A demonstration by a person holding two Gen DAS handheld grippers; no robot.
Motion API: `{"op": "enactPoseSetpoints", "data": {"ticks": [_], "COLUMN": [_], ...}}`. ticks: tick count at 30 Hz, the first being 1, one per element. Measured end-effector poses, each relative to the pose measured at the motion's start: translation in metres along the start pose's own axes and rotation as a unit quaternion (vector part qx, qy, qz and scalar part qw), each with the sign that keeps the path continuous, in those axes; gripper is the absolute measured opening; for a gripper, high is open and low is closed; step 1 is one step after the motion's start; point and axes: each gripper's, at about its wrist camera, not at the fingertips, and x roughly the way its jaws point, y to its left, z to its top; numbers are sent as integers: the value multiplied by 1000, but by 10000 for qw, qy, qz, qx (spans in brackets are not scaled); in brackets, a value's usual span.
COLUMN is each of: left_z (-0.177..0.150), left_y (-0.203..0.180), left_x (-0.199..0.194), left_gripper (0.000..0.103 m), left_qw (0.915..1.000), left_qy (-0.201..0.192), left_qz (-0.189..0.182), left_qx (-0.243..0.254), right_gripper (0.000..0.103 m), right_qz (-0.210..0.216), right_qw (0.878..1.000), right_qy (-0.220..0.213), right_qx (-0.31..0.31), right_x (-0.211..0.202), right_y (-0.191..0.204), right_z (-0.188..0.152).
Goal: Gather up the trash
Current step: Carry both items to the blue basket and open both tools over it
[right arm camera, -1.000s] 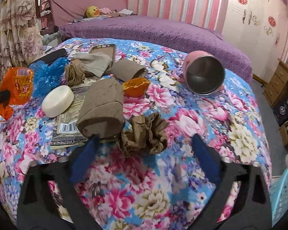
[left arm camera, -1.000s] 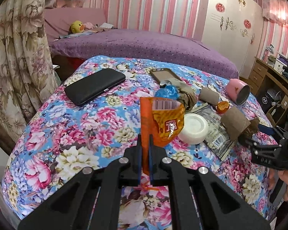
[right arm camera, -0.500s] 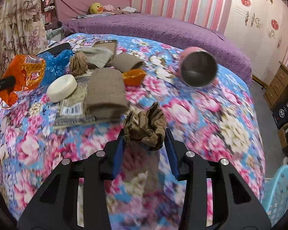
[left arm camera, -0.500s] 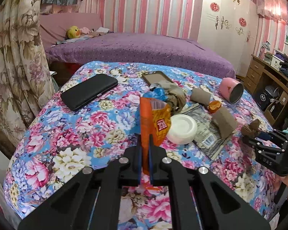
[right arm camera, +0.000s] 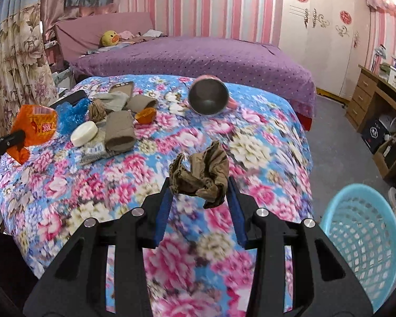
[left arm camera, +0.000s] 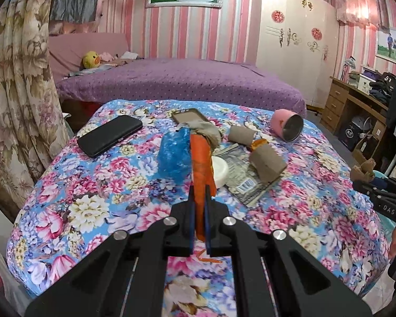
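Observation:
My left gripper [left arm camera: 198, 200] is shut on an orange snack wrapper [left arm camera: 201, 163], held upright above the floral table; the wrapper also shows in the right wrist view [right arm camera: 37, 126]. My right gripper [right arm camera: 199, 192] is shut on a crumpled brown paper wad [right arm camera: 202, 175], lifted above the table's right side; the wad also shows in the left wrist view [left arm camera: 363, 171]. A light blue mesh basket [right arm camera: 361, 240] stands on the floor at lower right. On the table lie a blue plastic bag [left arm camera: 174, 155], cardboard tubes [left arm camera: 268, 162], a white round lid [left arm camera: 220, 170], a silver wrapper [left arm camera: 246, 185] and an orange peel [right arm camera: 145, 115].
A black phone [left arm camera: 109, 134], a phone case [left arm camera: 190, 116], a grey cloth [left arm camera: 206, 129] and a pink steel cup [left arm camera: 287, 124] lie on the floral tablecloth [left arm camera: 92, 198]. A purple bed stands behind, curtains at left, a wooden desk [right arm camera: 380, 100] at right.
My right gripper closed on the brown paper wad, lifted it and drew back to the right, bringing the basket into view. My left gripper raised and pulled back, and the orange wrapper turned edge-on.

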Motion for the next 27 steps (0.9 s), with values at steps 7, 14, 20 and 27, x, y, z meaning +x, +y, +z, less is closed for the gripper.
{"op": "enactPoseSetpoints", "data": {"ticks": [7, 14, 20, 27], "left_z": [-16, -20, -14, -3], "left_y": [-20, -43, -70, -125], "left_x": [-4, 0, 4, 15], "left_gripper": [6, 6, 6, 6], "left_qw": [9999, 9999, 9993, 9963], "left_qy": [91, 75, 4, -61], "left_qz": [-40, -36, -222, -677], "left_qx": [-16, 122, 300, 518], "right_gripper": [41, 42, 42, 42], "right_qz": [3, -19, -182, -668], "right_qw": [9999, 9999, 9991, 9941], "right_qy": [-127, -74, -304, -547], "right_qx": [79, 77, 250, 658], "right_x": [-9, -9, -31, -60], "right_y": [-12, -26, -52, -110], "right_z": [-8, -18, -22, -31]}}
